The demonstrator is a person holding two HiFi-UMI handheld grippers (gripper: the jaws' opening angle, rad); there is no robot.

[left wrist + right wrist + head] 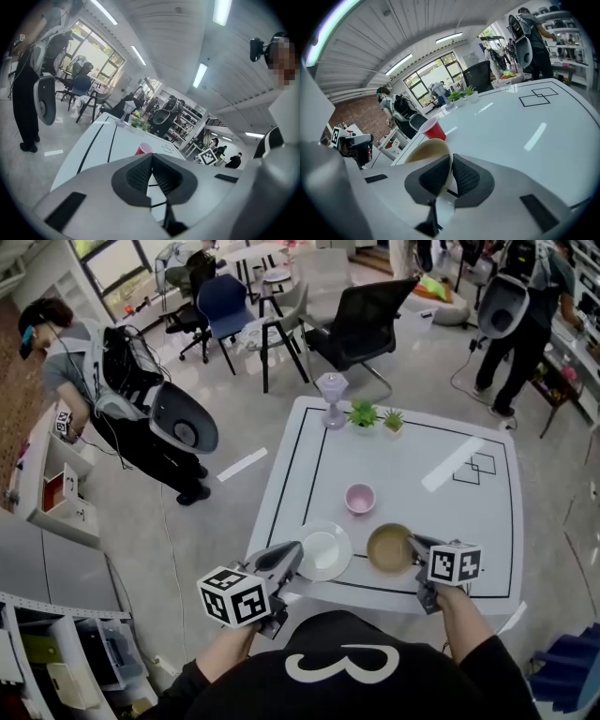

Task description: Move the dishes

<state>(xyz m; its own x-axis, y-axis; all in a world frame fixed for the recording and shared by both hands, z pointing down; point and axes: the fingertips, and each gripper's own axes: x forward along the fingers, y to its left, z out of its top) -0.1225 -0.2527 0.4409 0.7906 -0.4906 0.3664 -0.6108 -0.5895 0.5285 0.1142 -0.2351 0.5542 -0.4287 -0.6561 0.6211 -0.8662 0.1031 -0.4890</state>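
A white 3 (323,664) shows on the person's black top (394,688).

You held left gripper (294,553) (151,157) low at your left, jaws pressed together at tips, nothing seen between. Right gripper (413,542) (451,160) at your right, jaws clamped on tan bowl (387,549) (424,150) rim. Both forearms stretched forward.

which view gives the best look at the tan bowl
The head view: the whole tan bowl from above, near the table's front edge, the right tongs closed on its rim. The right gripper view shows only a stretch of rim pinched between its pads. The left gripper view doesn't show it.
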